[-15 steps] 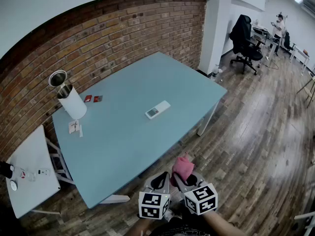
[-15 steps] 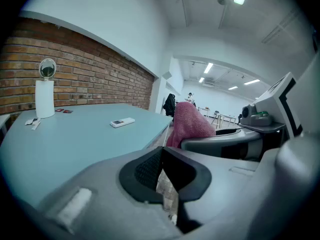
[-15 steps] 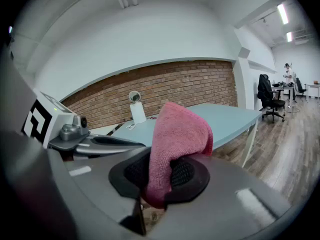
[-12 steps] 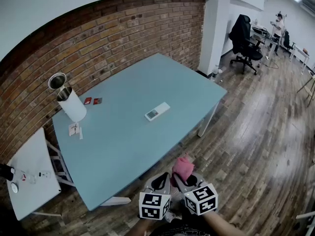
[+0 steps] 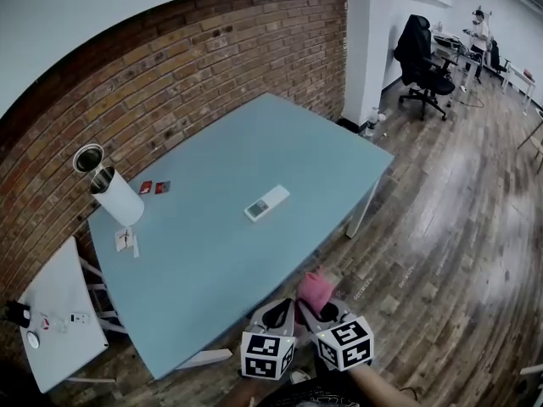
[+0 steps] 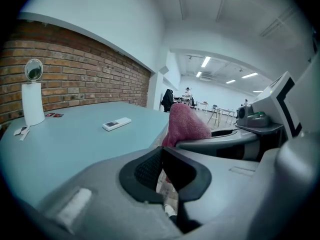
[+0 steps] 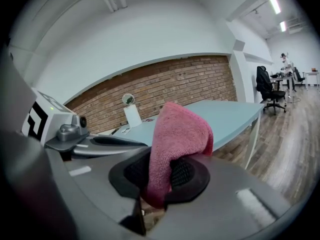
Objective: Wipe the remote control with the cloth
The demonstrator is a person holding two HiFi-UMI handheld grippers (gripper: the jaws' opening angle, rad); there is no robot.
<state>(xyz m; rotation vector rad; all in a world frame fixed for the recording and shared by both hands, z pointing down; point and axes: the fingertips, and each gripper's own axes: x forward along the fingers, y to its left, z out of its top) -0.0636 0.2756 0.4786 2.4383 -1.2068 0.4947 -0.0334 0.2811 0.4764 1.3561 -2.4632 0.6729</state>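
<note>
A white remote control (image 5: 266, 203) (image 6: 117, 124) lies near the middle of the light-blue table (image 5: 212, 253). Both grippers hang side by side off the table's near edge, above the wooden floor. My right gripper (image 5: 316, 309) (image 7: 162, 176) is shut on a pink cloth (image 5: 315, 289) (image 7: 176, 139), which stands up folded out of its jaws; the cloth (image 6: 186, 125) also shows in the left gripper view. My left gripper (image 5: 277, 315) (image 6: 161, 171) is shut with nothing between its jaws. The remote is well ahead of both grippers.
A white cylinder with a round mirror (image 5: 109, 189) stands at the table's far left, with two small red items (image 5: 153, 186) and paper scraps (image 5: 127, 240) near it. A small white side table (image 5: 59, 312) sits at the left. Brick wall behind; office chair (image 5: 420, 62) far right.
The head view has shifted slightly: the table and the things on it sit a little lower and further left in the frame. The grippers and the cloth keep their places.
</note>
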